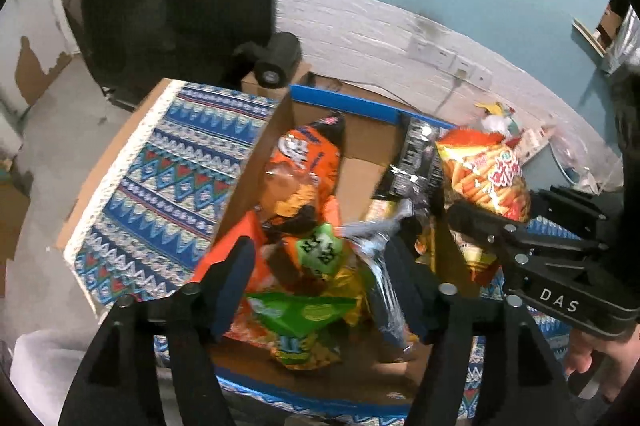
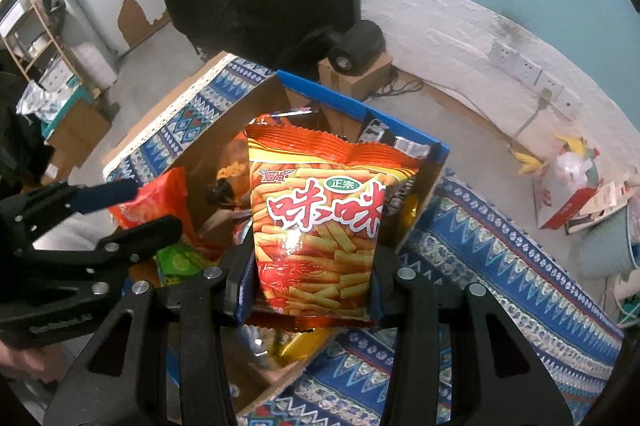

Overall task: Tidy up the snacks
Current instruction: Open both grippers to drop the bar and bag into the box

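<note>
Writing on red shrimp-stick bag [image 2: 316, 226] reads "咪咪", perhaps "正宗" above.

The red-and-yellow shrimp-stick snack bag [image 2: 316, 226] hides most of the blue-rimmed cardboard box [image 2: 362, 106] behind it in the right wrist view. A black foil packet [image 1: 416, 162] is motion-blurred, its print unreadable. The person's hand [image 1: 592, 358] is cut off at the frame's edge. Far floor clutter [image 2: 576, 182] is too small to identify.
</note>
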The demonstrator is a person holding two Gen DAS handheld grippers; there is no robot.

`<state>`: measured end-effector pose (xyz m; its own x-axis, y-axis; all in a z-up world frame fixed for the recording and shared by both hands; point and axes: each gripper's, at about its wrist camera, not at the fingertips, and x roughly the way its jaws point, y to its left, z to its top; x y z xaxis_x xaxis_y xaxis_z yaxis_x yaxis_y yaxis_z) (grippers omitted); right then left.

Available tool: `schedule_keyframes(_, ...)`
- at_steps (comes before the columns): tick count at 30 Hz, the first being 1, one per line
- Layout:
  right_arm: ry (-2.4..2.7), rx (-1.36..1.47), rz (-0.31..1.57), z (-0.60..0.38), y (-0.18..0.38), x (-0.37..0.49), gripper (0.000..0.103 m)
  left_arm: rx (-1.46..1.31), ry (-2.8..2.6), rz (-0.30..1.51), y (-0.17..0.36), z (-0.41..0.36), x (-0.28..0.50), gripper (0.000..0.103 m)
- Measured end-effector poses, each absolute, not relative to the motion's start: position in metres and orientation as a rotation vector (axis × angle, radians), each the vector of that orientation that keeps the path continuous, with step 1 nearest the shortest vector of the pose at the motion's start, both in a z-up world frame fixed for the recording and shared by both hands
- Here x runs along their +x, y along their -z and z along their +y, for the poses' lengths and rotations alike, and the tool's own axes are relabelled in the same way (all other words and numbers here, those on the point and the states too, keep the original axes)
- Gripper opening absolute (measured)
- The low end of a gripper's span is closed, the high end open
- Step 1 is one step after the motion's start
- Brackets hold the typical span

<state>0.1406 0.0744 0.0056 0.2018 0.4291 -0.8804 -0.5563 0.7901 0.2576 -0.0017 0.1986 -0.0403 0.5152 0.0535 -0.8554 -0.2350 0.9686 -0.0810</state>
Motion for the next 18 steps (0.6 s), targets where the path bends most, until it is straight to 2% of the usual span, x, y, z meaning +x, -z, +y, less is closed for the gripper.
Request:
schedule_keyframes(1, -0.697, -0.124, 1.188, 0.077, -0.004, 0.141, 0.043, -0.193, -0.184, 1.015, 0.039, 0.200, -0.003, 0.076)
schedule_keyframes(11, -0.737, -0.125, 1.208, 0.099, 0.003, 0.139, 0.045, -0.134, -0.239, 1.027, 0.042, 0.212, -0.014, 0.079)
schedule_keyframes(13, -0.737, -0.118, 1.204, 0.100, 0.002, 0.140, 0.051, -0.136, -0.242, 1.032, 0.042, 0.213, -0.017, 0.079)
schedule_keyframes(15, -0.735, -0.109, 1.192, 0.099, -0.002, 0.139, 0.063, -0.139, -0.246, 1.031, 0.039, 0.214, -0.018, 0.081)
schedule_keyframes(18, -0.725, -0.090, 1.179, 0.095, -0.010, 0.140, 0.071, -0.143, -0.256, 1.005, 0.031, 0.215, -0.023, 0.083)
